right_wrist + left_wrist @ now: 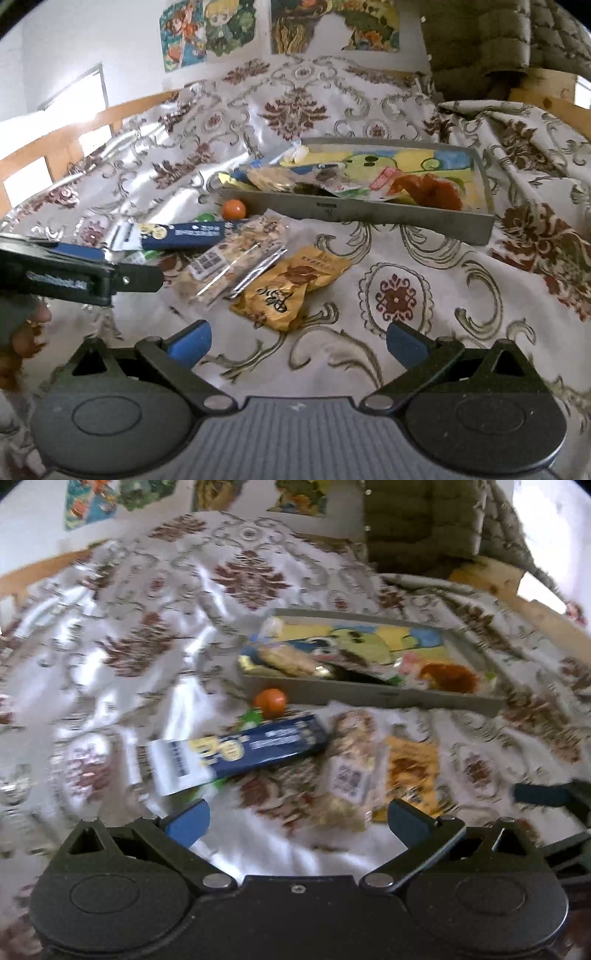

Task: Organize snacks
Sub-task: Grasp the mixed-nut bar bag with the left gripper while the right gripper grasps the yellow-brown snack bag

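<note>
Left gripper (297,821): we hold it wide open, empty; near loose snacks
Right gripper (297,341): wide open, empty
Tray (369,218): far; collects packets

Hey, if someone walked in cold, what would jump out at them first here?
Probably the grey tray of bright snack packets in the middle of the patterned cloth. In front of it lie loose snacks: an orange ball, a blue box and a yellow packet. Both claws hang open, empty.
</note>
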A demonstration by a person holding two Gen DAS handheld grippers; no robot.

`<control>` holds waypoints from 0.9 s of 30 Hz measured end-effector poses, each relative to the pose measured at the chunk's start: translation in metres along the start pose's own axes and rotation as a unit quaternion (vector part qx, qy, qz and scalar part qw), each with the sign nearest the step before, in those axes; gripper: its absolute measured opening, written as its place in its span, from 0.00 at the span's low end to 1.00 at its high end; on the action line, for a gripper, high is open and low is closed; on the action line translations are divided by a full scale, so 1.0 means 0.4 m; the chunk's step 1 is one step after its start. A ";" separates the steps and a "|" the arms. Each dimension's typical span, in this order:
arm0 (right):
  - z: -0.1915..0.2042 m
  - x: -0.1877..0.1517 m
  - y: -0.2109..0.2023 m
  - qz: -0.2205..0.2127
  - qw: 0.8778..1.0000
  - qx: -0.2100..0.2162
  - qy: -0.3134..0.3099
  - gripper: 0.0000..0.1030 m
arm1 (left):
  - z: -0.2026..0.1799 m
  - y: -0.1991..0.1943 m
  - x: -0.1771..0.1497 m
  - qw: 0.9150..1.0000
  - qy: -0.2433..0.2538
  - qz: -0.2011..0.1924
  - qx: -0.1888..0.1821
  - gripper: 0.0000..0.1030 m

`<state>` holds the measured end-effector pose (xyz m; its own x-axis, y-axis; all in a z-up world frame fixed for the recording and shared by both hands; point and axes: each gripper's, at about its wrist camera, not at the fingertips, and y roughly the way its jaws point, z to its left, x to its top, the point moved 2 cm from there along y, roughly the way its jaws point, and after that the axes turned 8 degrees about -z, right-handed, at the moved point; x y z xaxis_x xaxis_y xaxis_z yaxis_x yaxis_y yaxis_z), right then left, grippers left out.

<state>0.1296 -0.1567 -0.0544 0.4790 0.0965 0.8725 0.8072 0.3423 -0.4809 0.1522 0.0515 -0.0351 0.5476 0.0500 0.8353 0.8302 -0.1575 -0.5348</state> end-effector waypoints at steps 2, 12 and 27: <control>-0.006 0.003 0.030 0.004 1.000 0.006 -0.006 1.00 | -0.006 0.028 0.009 1.000 -0.003 0.006 -0.021 0.99; 0.024 0.012 0.139 0.006 0.997 0.002 -0.072 0.96 | -0.033 0.109 0.036 0.998 0.015 0.028 -0.062 0.99; -0.004 -0.005 0.168 0.005 0.999 0.034 -0.005 0.75 | -0.062 0.173 0.048 0.994 0.008 0.080 -0.073 0.52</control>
<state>0.1836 -0.1352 -0.0885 0.4834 0.1098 0.8685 0.7765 0.4044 -0.4833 0.2175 0.0170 -0.0529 0.6685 -0.0019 0.7437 0.7082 -0.3035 -0.6374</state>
